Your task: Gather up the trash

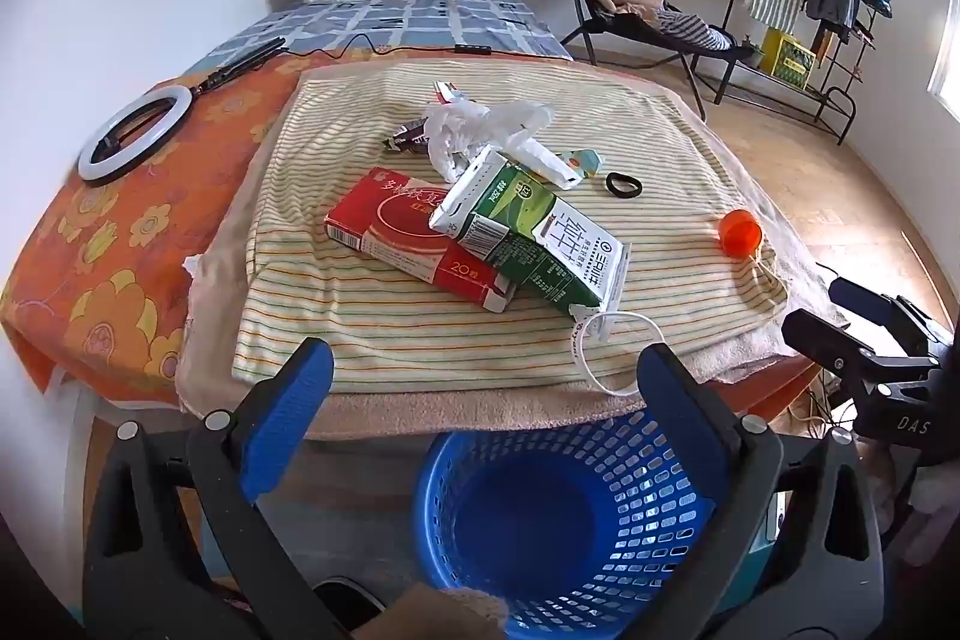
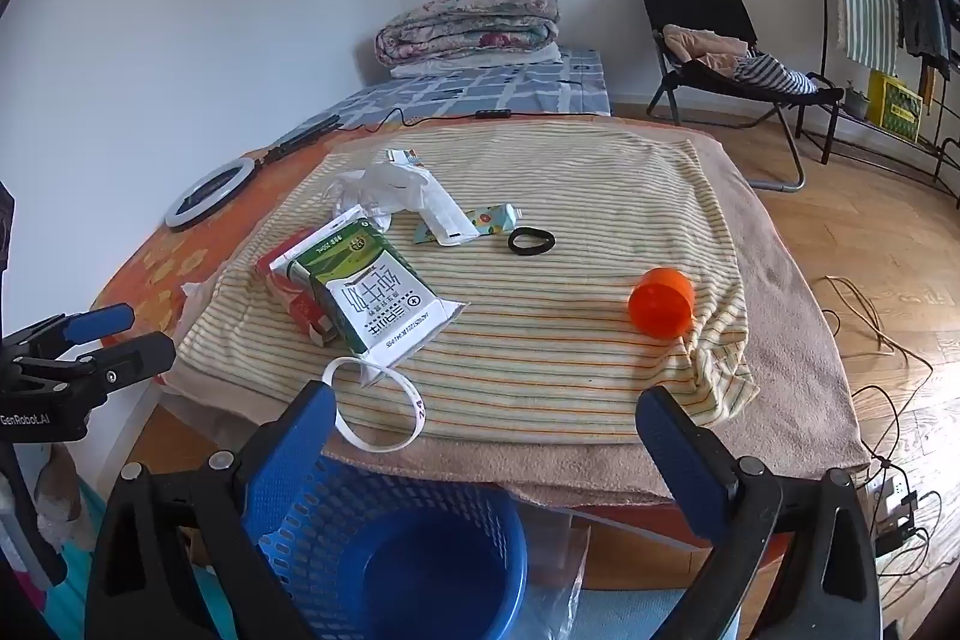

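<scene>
**Mei:** Since both pairs of tongs hang spread wide with nothing between them, I judge that the collecting has not begun. The left tongs (image 1: pixel 486 370) and the right tongs (image 2: pixel 486 412) hover at the near edge of the counter (image 2: pixel 798 400), above the blue basket (image 1: pixel 576 514), which sits on the floor just below that edge and looks empty.

**Jun:** Where does the trash lie?

**Mei:** On the striped cloth (image 2: pixel 570 340). A green milk carton (image 1: pixel 528 232) lies tipped across a red box (image 1: pixel 414 244), touching it. Behind them sit a crumpled plastic bag (image 1: pixel 480 124) and a small dark wrapper (image 1: pixel 411 137). An orange cap (image 2: pixel 660 301) lies on its side near the right edge, well apart from the pile. A white band (image 2: pixel 375 406) rests at the near edge, just beside the carton's flap, and a black hair tie (image 2: pixel 531 240) lies farther back.

**Jun:** So what does the first move call for?

**Mei:** My guess is the carton, as it is nearest and on top. The left tongs would reach forward, close across its narrow sides, lift it clear of the red box, then bring it back over the basket. The cap suits the right tongs, though it looks likely to roll if nudged.
</scene>
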Tool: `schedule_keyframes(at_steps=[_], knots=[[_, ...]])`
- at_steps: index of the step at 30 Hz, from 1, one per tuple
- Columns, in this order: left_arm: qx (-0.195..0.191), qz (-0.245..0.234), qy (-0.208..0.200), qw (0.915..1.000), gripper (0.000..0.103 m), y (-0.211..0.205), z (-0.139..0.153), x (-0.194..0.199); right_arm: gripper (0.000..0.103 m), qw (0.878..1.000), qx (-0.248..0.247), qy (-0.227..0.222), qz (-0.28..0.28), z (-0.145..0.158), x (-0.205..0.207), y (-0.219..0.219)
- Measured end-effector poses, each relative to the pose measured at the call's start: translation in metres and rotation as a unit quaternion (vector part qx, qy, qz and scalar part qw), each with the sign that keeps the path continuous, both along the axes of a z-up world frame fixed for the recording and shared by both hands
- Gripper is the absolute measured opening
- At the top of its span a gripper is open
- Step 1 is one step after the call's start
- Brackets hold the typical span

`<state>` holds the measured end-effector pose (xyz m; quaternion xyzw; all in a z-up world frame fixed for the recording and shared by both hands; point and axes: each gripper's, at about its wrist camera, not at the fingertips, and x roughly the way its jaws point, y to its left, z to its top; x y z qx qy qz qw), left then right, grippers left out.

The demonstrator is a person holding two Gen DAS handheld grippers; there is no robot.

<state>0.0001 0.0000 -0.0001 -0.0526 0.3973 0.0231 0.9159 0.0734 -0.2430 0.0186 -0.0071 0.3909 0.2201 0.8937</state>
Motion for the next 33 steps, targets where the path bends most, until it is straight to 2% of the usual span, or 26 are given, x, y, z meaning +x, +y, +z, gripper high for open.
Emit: schedule_keyframes(at_steps=[33], knots=[[-0.003,0.003,0.004,1.0000,0.103,0.0024,-0.0056,0.0026,0.101,1.000,0.003,0.010,-0.002,-0.0061,0.0014,-0.0025]])
